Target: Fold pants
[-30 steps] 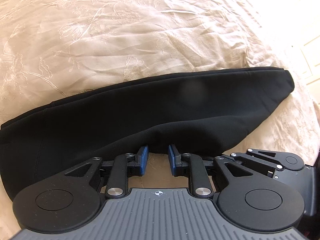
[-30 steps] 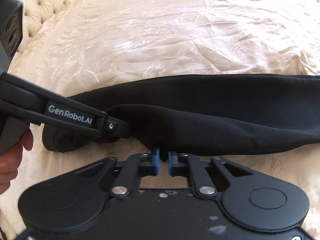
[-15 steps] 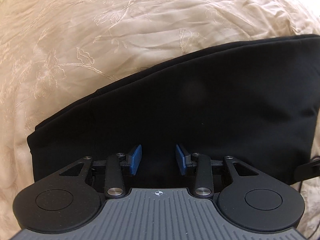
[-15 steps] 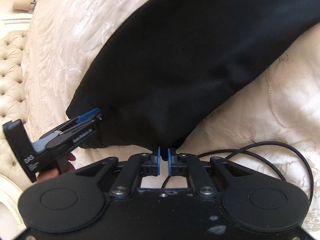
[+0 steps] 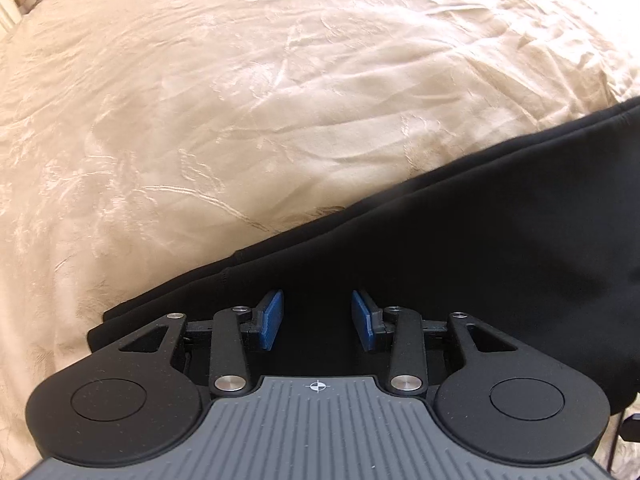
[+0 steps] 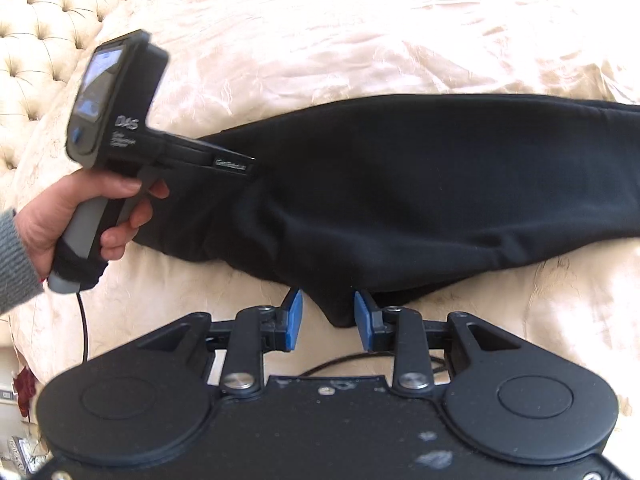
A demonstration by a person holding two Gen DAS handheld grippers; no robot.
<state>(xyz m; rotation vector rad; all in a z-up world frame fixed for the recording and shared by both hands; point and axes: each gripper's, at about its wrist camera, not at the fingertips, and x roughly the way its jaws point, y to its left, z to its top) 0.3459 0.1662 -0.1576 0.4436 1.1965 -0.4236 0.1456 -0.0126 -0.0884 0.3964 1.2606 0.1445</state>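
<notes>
Both sets of jaws apart over black pants [image 6: 420,184] (beige bedspread [image 5: 240,100] around)

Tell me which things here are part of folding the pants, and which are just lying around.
Part of the job:
black pants
left gripper, open over the fabric
right gripper, open, a fold of fabric between its pads
bedspread, the folding surface

Lying about:
black cable
tufted headboard

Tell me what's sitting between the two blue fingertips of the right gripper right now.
In the right wrist view, a drooping fold of the black pants sits between the open pads of the right gripper, unclamped, with cream bedspread beyond.
</notes>
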